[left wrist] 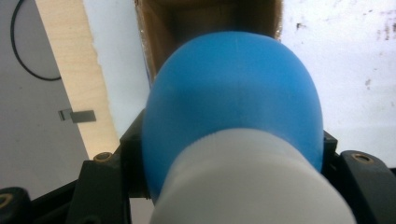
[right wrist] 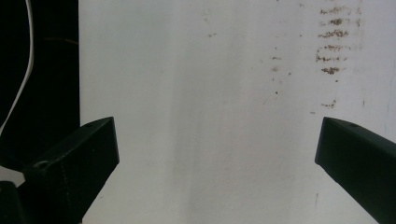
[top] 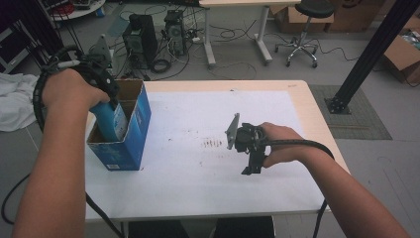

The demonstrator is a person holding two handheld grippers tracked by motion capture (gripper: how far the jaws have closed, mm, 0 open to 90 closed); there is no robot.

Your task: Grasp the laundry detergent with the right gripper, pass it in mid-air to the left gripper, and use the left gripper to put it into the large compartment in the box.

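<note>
At the bench (top: 208, 198), we held the left tongs (top: 106, 94) above an open blue cardboard box (top: 133, 144) that stood near the bench's left edge, their jaws clamped on either side of a blue bottle (top: 110, 121). The bottle hung tilted, its lower end already inside the box's open top and its labelled side facing the right wall of the box. From the left gripper view, the bottle's rounded blue shoulder (left wrist: 233, 98) and pale white cap (left wrist: 247, 182) sat squarely between the black jaws, with the box's brown cardboard interior (left wrist: 205, 18) directly beyond it. We kept the right tongs (top: 250, 158) well apart from the box, low over the white sheet (top: 198, 119) that covered the bench, just right of a patch of small brown marks (top: 213, 144). The right gripper view showed those jaws spread wide with nothing between them, the stained white sheet (right wrist: 210, 116) below them and the brown marks (right wrist: 331, 46) toward the upper right.
</note>
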